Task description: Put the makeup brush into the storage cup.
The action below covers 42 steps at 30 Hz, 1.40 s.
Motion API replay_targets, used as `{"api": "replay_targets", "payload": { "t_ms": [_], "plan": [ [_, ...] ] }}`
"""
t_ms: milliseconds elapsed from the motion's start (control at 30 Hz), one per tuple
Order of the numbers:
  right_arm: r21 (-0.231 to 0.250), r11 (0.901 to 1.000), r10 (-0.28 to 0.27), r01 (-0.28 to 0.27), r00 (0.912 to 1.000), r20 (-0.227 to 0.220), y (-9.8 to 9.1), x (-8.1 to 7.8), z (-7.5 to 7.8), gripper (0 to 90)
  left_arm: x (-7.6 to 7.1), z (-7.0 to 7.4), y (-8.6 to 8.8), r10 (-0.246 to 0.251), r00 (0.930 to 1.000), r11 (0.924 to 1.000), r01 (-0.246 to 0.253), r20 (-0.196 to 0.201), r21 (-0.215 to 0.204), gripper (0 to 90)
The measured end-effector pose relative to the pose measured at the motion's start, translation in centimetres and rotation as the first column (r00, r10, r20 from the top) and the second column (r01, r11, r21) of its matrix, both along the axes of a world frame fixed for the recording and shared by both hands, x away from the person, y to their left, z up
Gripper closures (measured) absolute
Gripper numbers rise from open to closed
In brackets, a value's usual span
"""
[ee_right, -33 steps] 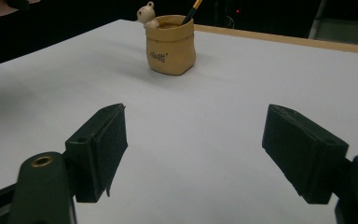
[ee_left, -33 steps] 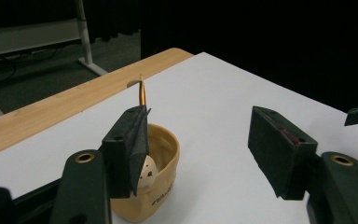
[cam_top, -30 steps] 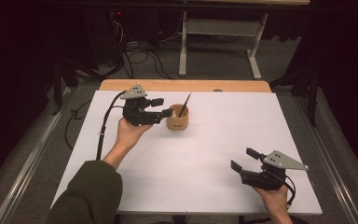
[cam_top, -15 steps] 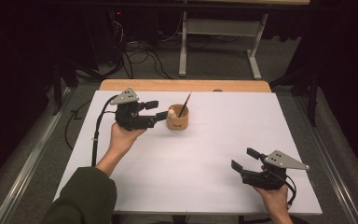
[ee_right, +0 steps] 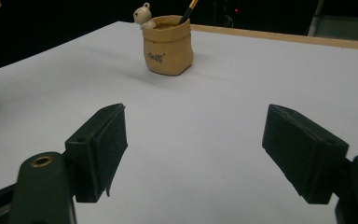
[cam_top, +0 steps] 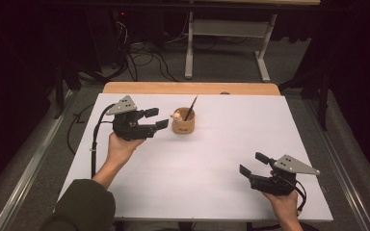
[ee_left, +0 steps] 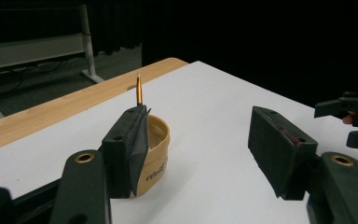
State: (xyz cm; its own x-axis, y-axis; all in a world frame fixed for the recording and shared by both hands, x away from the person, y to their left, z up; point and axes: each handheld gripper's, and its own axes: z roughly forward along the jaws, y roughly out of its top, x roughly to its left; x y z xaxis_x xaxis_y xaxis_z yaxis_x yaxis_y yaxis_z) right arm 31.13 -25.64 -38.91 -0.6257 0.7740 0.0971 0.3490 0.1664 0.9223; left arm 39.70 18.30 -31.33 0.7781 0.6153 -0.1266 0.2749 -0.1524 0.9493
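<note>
Dark room all around, cables on the floor past the far edge, and a white desk (cam_top: 207, 163) taking up most of the high view. Nothing much on it apart from one small tan pot (cam_top: 183, 122), shaped like a little sack, sitting toward the far middle. It has a tiny bear figure (ee_right: 142, 14) on its rim and a brush (cam_top: 191, 107) leaning inside, tip up.

Left claw (cam_top: 155, 119) is just beside the pot, on its left as the high view shows it, pointing at it but with a gap in between. Jaws released, wide apart, nothing in them. From the left claw view the pot (ee_left: 154, 154) peeks out past one pad rather than sitting centred in the gap, so it isn't lined up for a grab right now.

Right claw (cam_top: 253, 164) is well apart from everything, down at the near right corner, also released and empty, with the pot far off in its camera.

My read: this looks like the reach or line-up stage, nothing gripped yet. For the next move, if it's the pot, the left claw needs to swing so the pot sits between the pads, then clench. If it's the brush, come in higher and pinch the handle. Careful either way, that pot looks light and tippy.
</note>
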Motion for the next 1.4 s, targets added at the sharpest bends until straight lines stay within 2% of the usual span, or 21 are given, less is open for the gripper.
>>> {"api": "replay_targets", "payload": {
  "t_ms": [733,1133,1400],
  "plan": [
    [-0.005,1.0,0.001,-0.001,1.0,0.003,0.0,0.0,0.0,23.5,-2.9,-0.8,1.0,-0.001,1.0,1.0,0.001,0.0,0.0,37.7],
    [0.001,1.0,-0.002,0.002,1.0,0.007,-0.1,0.0,0.1,23.5,-4.8,-1.5,1.7,-0.003,1.0,0.9997,0.003,-0.007,-0.025,37.0],
    [0.002,1.0,-0.003,0.003,1.0,0.004,-0.1,0.0,0.1,23.5,-6.1,-1.7,2.5,0.024,0.9997,0.9987,-0.024,-0.005,-0.045,36.7]
  ]
}}
